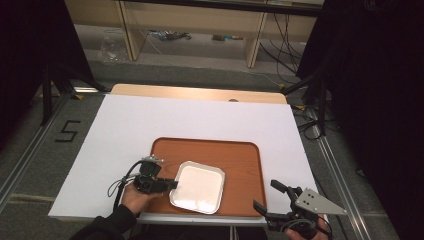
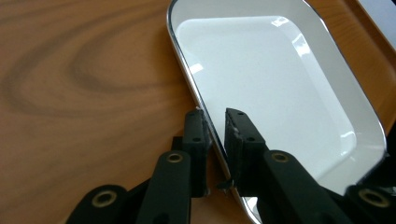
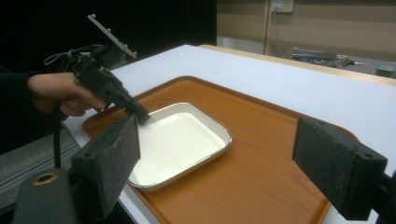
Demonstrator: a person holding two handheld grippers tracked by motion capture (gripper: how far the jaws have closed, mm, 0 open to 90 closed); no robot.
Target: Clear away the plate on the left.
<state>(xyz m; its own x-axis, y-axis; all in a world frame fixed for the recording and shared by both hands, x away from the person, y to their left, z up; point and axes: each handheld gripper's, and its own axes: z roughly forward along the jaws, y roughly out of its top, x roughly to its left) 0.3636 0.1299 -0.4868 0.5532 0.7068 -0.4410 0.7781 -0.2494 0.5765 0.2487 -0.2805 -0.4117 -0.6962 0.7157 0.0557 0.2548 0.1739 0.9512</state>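
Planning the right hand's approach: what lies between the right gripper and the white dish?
Only bare wooden tray separates the open right gripper from the white dish, as the high view shows.

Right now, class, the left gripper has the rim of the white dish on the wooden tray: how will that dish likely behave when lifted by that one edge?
The white dish looks rigid, so it should rise whole rather than bend. Its glossy, reflective rim may slip between the left gripper jaws. Held at one edge only, its far side will probably droop toward the tray.
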